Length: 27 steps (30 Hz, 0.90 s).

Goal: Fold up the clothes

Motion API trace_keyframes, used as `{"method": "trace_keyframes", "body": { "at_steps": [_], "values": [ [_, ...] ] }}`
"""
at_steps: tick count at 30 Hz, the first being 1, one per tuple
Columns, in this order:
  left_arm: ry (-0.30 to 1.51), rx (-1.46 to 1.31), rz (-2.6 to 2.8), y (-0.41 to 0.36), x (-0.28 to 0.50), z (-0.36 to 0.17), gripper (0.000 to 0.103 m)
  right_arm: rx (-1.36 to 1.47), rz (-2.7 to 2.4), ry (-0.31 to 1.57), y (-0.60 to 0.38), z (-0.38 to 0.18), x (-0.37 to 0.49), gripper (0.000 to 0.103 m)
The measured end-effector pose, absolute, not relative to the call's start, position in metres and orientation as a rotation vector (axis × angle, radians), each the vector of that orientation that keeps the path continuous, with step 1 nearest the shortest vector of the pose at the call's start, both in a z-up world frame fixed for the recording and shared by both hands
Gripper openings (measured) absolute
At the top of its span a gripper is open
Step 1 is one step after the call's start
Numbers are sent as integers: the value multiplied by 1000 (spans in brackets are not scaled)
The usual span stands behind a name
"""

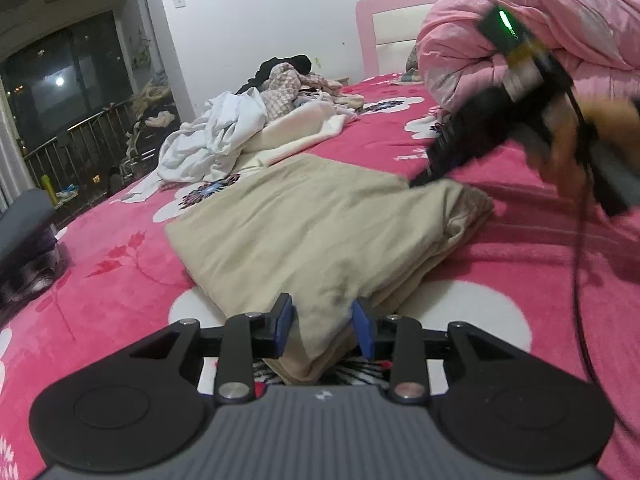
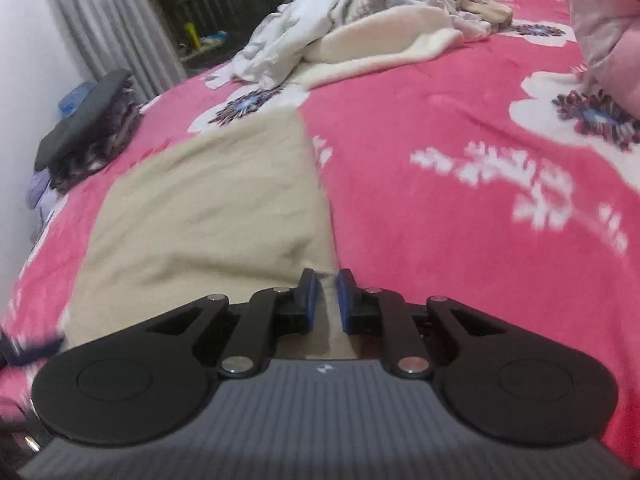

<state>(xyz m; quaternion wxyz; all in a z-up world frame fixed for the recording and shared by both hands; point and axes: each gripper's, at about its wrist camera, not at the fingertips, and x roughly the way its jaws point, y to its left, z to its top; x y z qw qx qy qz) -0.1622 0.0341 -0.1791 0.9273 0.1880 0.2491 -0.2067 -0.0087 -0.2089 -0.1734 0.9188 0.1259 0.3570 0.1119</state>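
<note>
On a bed spread with a pink fleece blanket printed with white flowers (image 1: 500,264), a beige soft-cotton garment (image 1: 320,220) lies flattened in a rough rectangle, layered at its near and right edges. At far left sits a small stack of dark folded clothes (image 2: 88,132); behind the garment, a heap of white and checked unsorted laundry (image 1: 224,136) lines the bed's far side. The left gripper (image 1: 323,330) has its blue-padded fingers spread on either side of the garment's near corner, not visibly pinching it. The right gripper (image 2: 325,300) has a thin edge of the same cloth between narrowly parted pads; whether it is clamped cannot be told. The fabric looks light, limp and prone to sagging, best taken at corners or doubled edges. A rolled pink quilt (image 1: 540,32) bulks at right.
</note>
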Motion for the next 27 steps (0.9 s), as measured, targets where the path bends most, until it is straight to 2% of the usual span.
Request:
{"method": "trace_keyframes", "body": {
  "at_steps": [4, 8, 10, 16, 21, 27],
  "values": [
    [501, 405, -426, 33, -165, -181, 35, 219, 269, 654, -201, -150, 7, 13],
    [504, 412, -429, 32, -163, -179, 36, 93, 328, 786, -181, -188, 42, 9],
    [506, 407, -428, 33, -162, -180, 36, 43, 331, 794, -173, -177, 52, 9],
    [499, 437, -439, 33, -165, -183, 36, 67, 355, 789, -156, -150, 96, 11],
    [497, 442, -444, 34, -164, -183, 37, 89, 362, 869, -145, -181, 148, 5],
    [498, 445, -450, 37, -164, -184, 37, 81, 368, 856, -133, -150, 149, 9]
  ]
}}
